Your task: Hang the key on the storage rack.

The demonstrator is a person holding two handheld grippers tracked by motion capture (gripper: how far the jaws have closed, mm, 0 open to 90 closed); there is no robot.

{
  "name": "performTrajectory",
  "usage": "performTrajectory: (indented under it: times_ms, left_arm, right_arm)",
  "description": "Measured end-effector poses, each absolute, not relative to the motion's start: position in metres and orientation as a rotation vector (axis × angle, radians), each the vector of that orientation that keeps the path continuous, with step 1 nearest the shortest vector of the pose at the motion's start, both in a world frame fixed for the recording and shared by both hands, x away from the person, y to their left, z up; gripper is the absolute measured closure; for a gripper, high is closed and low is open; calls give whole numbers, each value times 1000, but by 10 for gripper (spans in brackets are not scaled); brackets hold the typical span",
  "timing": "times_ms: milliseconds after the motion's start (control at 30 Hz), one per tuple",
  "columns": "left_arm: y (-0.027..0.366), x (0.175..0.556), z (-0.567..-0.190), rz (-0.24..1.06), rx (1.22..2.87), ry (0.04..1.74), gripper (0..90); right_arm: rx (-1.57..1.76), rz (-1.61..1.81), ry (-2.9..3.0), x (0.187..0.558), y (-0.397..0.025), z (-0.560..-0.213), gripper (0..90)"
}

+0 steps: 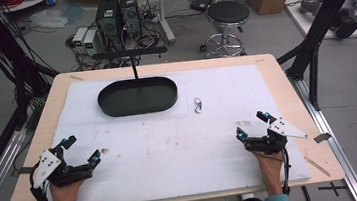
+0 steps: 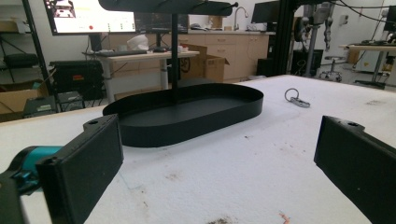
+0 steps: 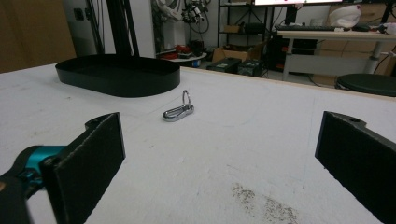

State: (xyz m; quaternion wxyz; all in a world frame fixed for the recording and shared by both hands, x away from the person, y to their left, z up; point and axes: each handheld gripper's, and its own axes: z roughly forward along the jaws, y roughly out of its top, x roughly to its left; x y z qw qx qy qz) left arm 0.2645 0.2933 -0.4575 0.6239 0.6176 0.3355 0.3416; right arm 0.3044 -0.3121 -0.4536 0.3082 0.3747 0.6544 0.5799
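Both hands rest low at the near edge of the counter (image 1: 274,78), each holding a gripper whose jaws are spread wide and grasp nothing: the left gripper (image 1: 80,150) sits at the near left corner, angled toward the middle, and the right gripper (image 1: 252,125) at the near right, pointing up and slightly left. A small metal clip with a ring (image 1: 197,105) lies on the white mat (image 1: 171,146), well ahead of the right gripper and well apart from the left, just right of the black oval tray (image 1: 137,96). The right gripper view shows the clip (image 3: 179,111) lying flat with its ring standing up; the left gripper view shows a thin post (image 2: 174,56) rising from the tray (image 2: 187,114) to a black top bar.
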Motion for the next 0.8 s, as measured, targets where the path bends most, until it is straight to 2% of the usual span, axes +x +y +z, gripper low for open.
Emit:
performTrajectory:
  times_ms: [800]
  left_arm:
    - [293, 264, -457, 792, 1424, 765, 17]
  right_arm:
    - [1042, 1514, 1738, 310, -313, -451, 6]
